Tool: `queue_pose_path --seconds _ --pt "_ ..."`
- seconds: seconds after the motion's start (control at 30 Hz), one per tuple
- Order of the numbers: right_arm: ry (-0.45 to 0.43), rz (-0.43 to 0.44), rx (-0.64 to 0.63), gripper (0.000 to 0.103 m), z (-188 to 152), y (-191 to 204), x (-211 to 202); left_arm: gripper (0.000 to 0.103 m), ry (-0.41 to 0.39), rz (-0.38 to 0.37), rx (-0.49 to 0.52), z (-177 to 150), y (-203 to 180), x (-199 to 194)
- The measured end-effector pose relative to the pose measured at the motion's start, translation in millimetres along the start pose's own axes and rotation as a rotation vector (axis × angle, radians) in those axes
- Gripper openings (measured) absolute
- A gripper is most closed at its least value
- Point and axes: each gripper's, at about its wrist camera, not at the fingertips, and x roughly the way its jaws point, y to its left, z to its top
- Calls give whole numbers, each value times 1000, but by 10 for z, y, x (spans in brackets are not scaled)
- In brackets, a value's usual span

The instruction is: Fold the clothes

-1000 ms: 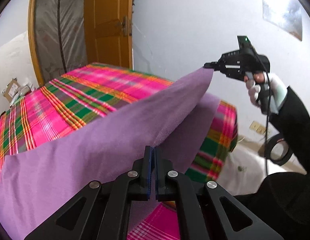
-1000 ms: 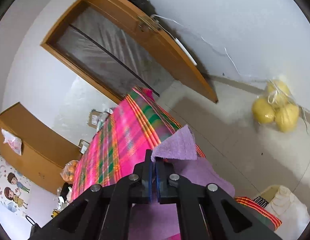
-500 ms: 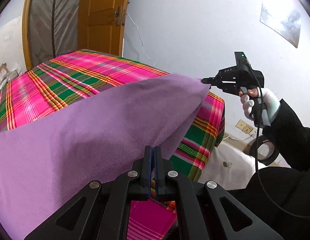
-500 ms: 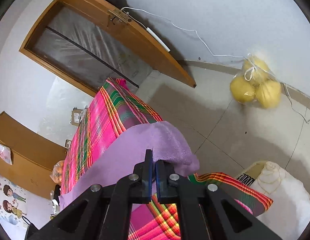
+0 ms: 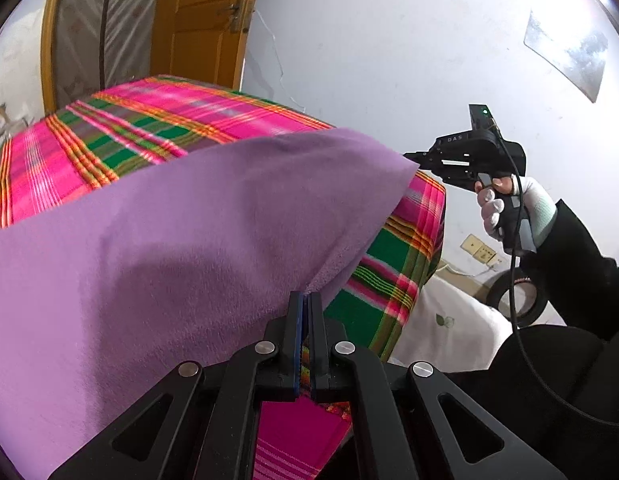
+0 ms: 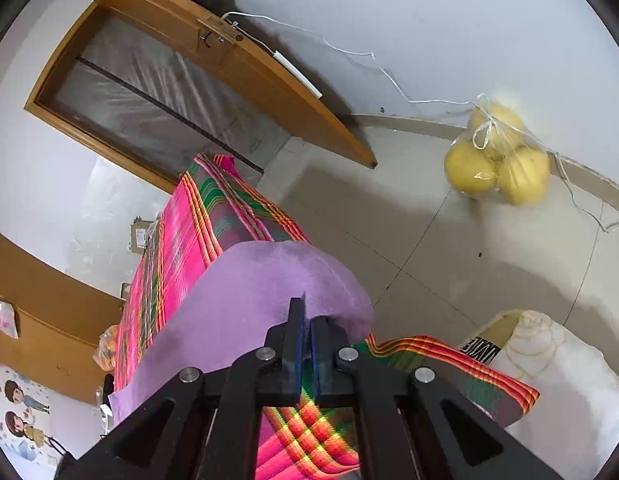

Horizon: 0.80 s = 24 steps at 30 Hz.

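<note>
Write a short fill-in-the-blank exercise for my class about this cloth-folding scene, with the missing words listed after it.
1. The cloth pinched by the left gripper is ____ in colour.
2. It lies over a pink-and-green ____ cover.
3. The tied bag on the floor holds ____ round fruits.

Missing words: purple; plaid; yellow

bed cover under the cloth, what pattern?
Pink, green and orange plaid bed cover, clearest in the left wrist view.
</note>
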Motion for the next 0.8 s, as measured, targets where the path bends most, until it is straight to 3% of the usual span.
queue_pose_path --seconds 0.13,0.3,0.37,0.47,0.67,0.8 --pt "-39 -48 1 13 49 -37 -89 2 -25 -45 -45 34 46 -86" --pt "-130 -88 -165 13 54 263 -273 4 -121 -94 -139 93 182 -319" --pt "-181 -120 -241 14 41 387 -323 4 -144 -78 -178 106 281 -379" --pt "-227 -176 -253 14 65 387 -351 4 -144 -9 -244 70 465 -400" --pt "-205 -140 -207 21 92 302 -307 4 -143 76 -339 -89 738 -447" --pt "-94 9 -419 22 -173 813 -82 4 -164 123 -390 -161 865 -500"
